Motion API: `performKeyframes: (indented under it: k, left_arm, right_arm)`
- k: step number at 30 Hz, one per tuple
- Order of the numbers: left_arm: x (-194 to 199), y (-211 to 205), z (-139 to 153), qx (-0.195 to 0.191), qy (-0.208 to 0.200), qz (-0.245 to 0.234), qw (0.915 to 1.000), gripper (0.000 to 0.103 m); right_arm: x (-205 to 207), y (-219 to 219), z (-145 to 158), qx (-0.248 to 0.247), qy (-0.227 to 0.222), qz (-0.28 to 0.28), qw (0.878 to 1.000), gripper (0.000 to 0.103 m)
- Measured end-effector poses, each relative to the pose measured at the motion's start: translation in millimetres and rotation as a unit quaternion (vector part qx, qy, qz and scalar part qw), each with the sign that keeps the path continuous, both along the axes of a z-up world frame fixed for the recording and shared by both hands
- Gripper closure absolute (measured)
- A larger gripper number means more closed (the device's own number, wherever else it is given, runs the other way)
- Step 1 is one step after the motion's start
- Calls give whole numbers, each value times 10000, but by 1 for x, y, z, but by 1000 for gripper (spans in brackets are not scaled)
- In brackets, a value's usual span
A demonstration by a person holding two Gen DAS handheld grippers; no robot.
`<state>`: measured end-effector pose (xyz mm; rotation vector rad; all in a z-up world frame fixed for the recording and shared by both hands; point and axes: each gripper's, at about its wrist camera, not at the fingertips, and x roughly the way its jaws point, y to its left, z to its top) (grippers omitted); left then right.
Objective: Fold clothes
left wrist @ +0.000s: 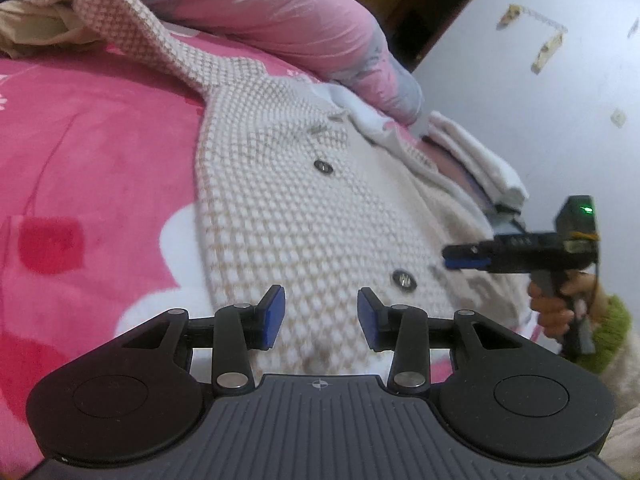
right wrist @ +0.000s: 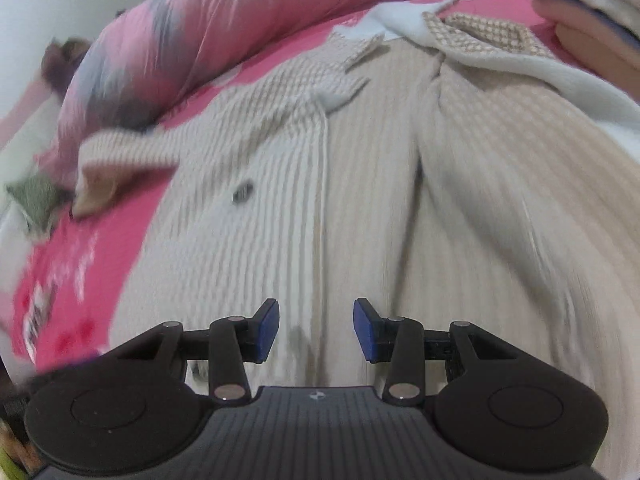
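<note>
This is a bedroom in a home. A bed fills most of both views, covered by a bright pink fleece sheet (left wrist: pixel 92 152) printed with white flower shapes. A puffy pink and grey-blue quilt (left wrist: pixel 288 20) is bunched along the far side of the bed. A cream and beige checked knit cardigan (left wrist: pixel 304 216) with dark buttons lies spread on the sheet, and a folded white cloth (left wrist: pixel 476 152) sits at the far right edge of the mattress. Beyond the bed stands a plain white wall (left wrist: pixel 580 40) with bits of old tape or peeling paper, and a dark wood-framed opening (left wrist: pixel 432 8) shows at the far top.
</note>
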<state>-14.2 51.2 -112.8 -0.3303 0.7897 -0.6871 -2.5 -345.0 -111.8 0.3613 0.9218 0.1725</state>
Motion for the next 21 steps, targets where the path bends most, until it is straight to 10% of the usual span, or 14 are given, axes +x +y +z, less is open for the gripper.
performKeyframes:
  k: [13, 21]
  left_arm:
    - [-11, -14, 8, 690, -268, 110, 9972, 63]
    - [39, -36, 32, 706, -672, -25, 9952, 63]
  right_arm:
    - [-38, 14, 6, -523, -724, 126, 9959, 71]
    - [40, -11, 41, 10, -1081, -303, 9937, 68]
